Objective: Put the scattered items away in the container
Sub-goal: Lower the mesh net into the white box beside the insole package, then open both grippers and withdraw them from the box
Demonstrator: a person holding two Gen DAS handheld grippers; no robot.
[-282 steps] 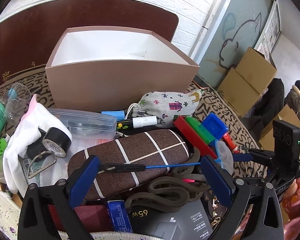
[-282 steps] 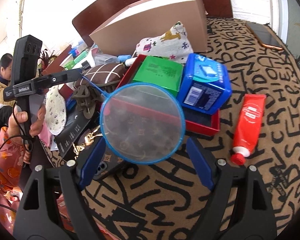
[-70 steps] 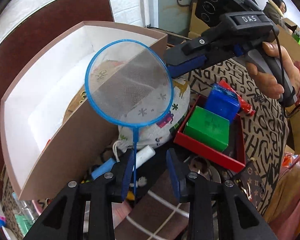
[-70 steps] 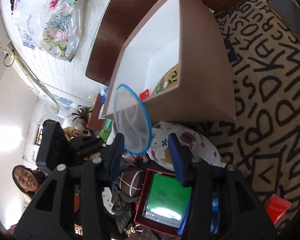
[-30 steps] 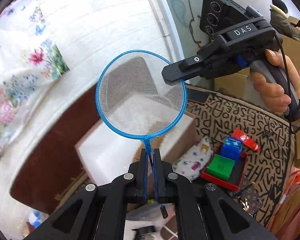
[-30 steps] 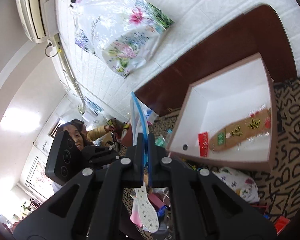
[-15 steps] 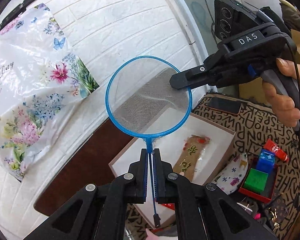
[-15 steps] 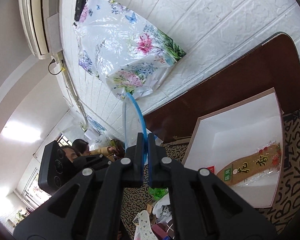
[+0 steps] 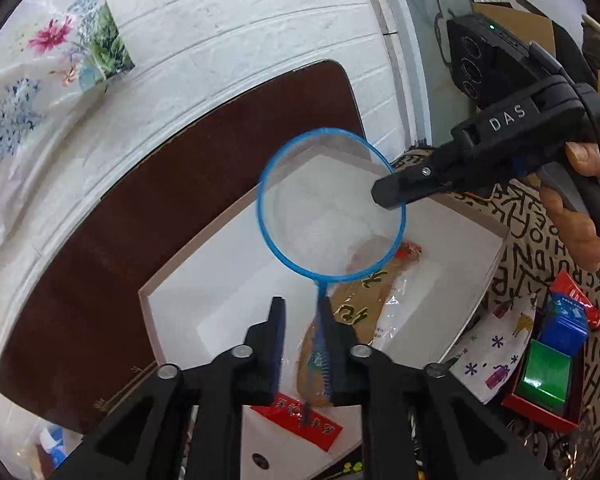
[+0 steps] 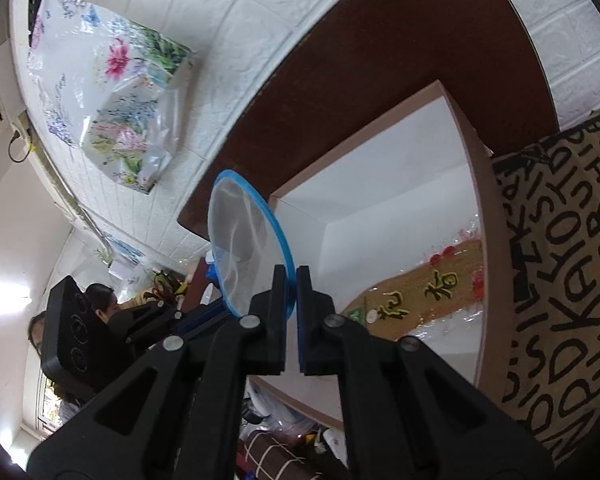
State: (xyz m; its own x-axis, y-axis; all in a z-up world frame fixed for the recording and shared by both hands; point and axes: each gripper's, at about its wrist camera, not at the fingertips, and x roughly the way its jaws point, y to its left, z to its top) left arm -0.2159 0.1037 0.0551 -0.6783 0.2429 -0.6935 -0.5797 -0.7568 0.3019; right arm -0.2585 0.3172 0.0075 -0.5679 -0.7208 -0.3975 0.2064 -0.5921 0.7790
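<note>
A small blue-rimmed net [image 9: 332, 208] hangs over the open brown box [image 9: 172, 320], which has a white inside. My left gripper [image 9: 302, 312] has parted jaws; the net's handle lies against its right finger [image 9: 336, 336]. My right gripper [image 10: 291, 276] is shut on the net's rim [image 10: 278, 236] and also shows in the left wrist view [image 9: 388, 196]. A brown insole in plastic wrap [image 10: 416, 300] and a red packet [image 9: 300, 420] lie in the box.
Right of the box lie a patterned cloth pouch [image 9: 496, 352] and a red tray [image 9: 540, 412] with a green block [image 9: 544, 376] and a blue box [image 9: 564, 324]. A red tube [image 9: 576, 296] lies on the lettered mat [image 10: 560, 280]. A dark board [image 9: 140, 220] leans behind the box.
Both grippers have come down with the net toward the box. My left gripper's jaws, shut on the handle half a second ago, have parted. The right gripper keeps its hold on the rim.
</note>
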